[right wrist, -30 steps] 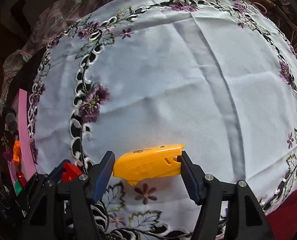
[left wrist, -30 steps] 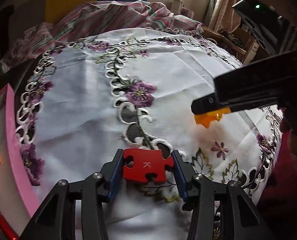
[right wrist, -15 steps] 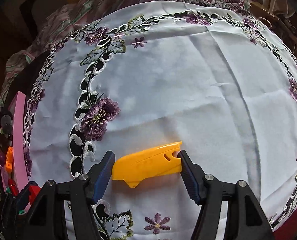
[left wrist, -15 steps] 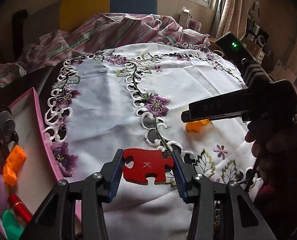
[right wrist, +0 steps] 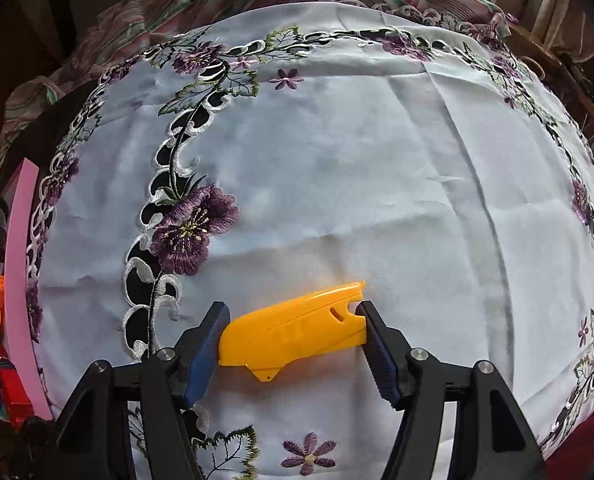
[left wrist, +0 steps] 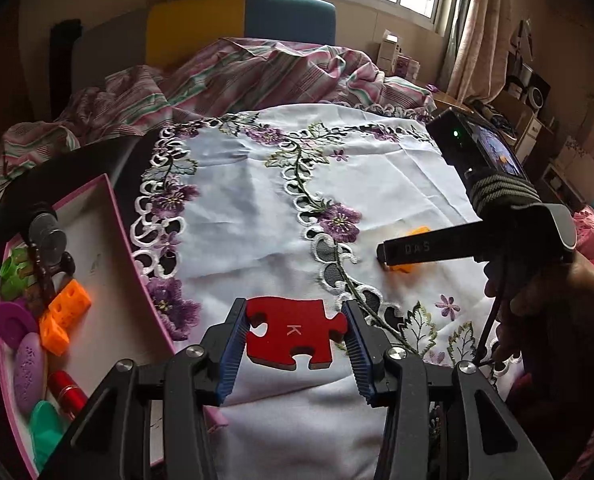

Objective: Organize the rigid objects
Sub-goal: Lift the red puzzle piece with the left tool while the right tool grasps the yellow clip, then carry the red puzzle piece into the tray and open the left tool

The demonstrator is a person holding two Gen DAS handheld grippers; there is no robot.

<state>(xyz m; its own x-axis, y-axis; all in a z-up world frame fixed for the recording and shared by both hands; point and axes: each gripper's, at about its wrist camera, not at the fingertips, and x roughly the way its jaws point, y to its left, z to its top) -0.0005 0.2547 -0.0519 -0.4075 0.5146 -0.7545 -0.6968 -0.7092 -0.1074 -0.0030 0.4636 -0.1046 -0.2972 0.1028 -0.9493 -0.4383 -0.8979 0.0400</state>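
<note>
My left gripper [left wrist: 295, 336] is shut on a red puzzle piece [left wrist: 293, 334] marked K, held above the embroidered white cloth [left wrist: 257, 208]. My right gripper [right wrist: 293, 338] is shut on a yellow plastic piece [right wrist: 293, 330], low over the cloth [right wrist: 357, 184]. From the left wrist view the right gripper [left wrist: 397, 258] shows side-on at the right, with the yellow piece [left wrist: 411, 266] partly hidden behind its finger. A pink-rimmed box [left wrist: 117, 216] lies at the left.
The box holds several small toys: an orange block [left wrist: 63, 316], a purple oval [left wrist: 29, 364], a red tube [left wrist: 67, 390], green pieces and a metal item. Striped bedding [left wrist: 237, 68] lies beyond the cloth. A person's hand [left wrist: 537, 304] holds the right gripper.
The left gripper has risen and pulled back with the red piece, so the pink box came into view. The right gripper has sunk toward the cloth with the yellow piece.
</note>
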